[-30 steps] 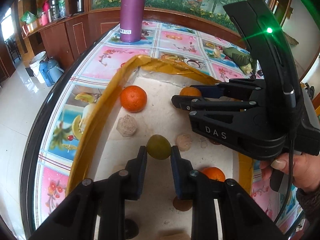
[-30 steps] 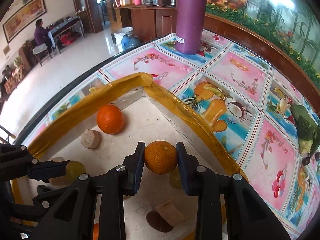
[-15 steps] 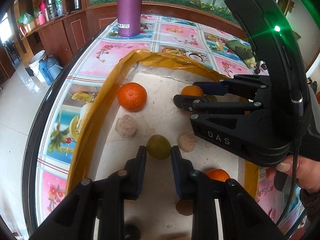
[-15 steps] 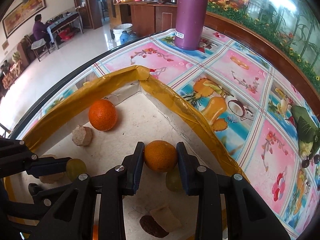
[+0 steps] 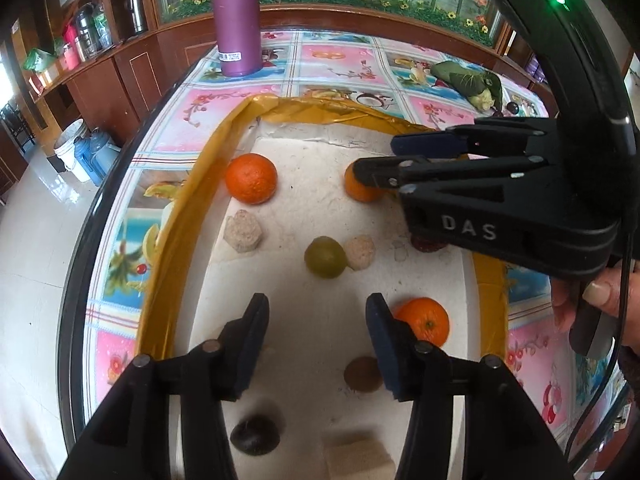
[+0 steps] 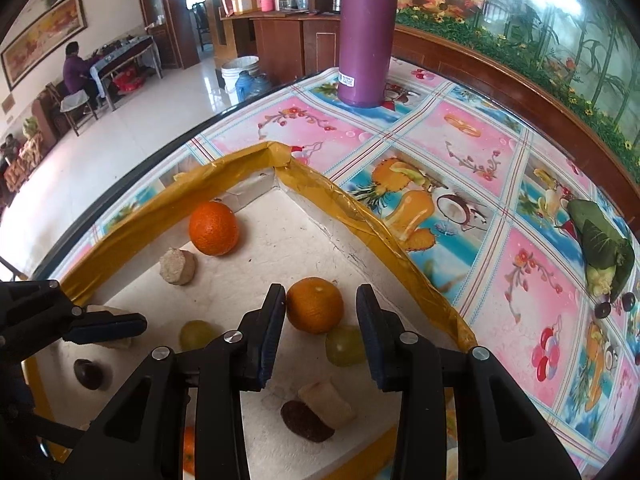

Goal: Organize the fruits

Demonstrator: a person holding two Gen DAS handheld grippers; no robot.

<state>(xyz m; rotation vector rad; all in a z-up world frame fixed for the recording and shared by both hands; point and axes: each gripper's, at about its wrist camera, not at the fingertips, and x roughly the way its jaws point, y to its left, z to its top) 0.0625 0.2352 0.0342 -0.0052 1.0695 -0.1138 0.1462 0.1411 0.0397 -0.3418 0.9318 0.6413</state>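
A white tray with a yellow taped rim (image 5: 176,224) holds the fruit. My left gripper (image 5: 316,312) hangs over it with its jaws opening and nothing between them. A green fruit (image 5: 325,257) lies on the tray floor just ahead of the fingertips. One orange (image 5: 251,178) sits at the far left and another (image 5: 424,320) behind the right finger. My right gripper (image 6: 320,298) stands open around a third orange (image 6: 315,304). The left pad is at its skin and a gap shows on the right. A second green fruit (image 6: 344,346) lies beside that orange.
Beige lumps (image 5: 243,232) and dark pieces (image 6: 306,420) are scattered in the tray. A tall purple flask (image 6: 368,32) stands at the table's far end, a green leaf bundle (image 6: 604,256) to the right. A person (image 6: 76,68) sits across the room.
The left jaws have spread wide and let go of the green fruit, which now lies ahead of them. The right jaws have eased apart from the orange.
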